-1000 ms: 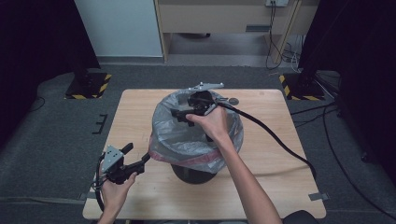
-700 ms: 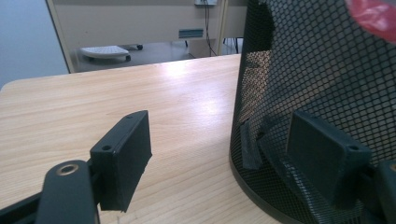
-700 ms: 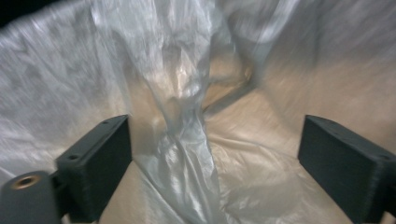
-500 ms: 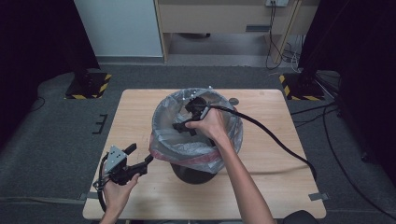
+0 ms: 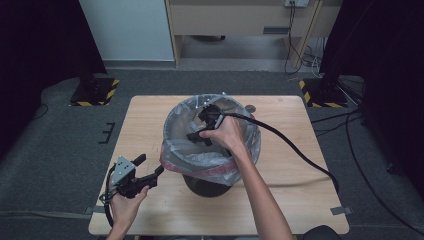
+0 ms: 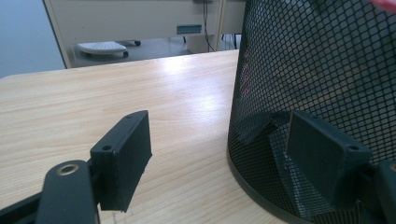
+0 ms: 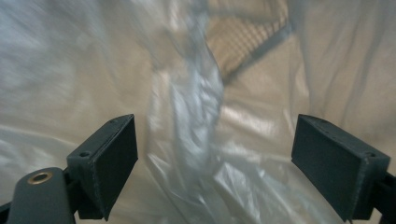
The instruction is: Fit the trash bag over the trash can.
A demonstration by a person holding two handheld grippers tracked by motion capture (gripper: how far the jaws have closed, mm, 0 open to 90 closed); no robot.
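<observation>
The right gripper (image 5: 196, 136) has dipped deeper inside the clear bag (image 5: 176, 150), its jaws just opened wide, holding nothing; the left gripper (image 5: 150, 172) stayed open near the bin (image 6: 327, 93)

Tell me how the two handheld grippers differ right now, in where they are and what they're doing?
The right gripper reaches down inside the plastic bag lining the mesh bin; the left gripper waits outside, low beside the bin's base. The right one faces crinkled plastic with nothing between its pads; the left faces the black mesh wall and the wooden table. Both stand open, gripping nothing.
</observation>
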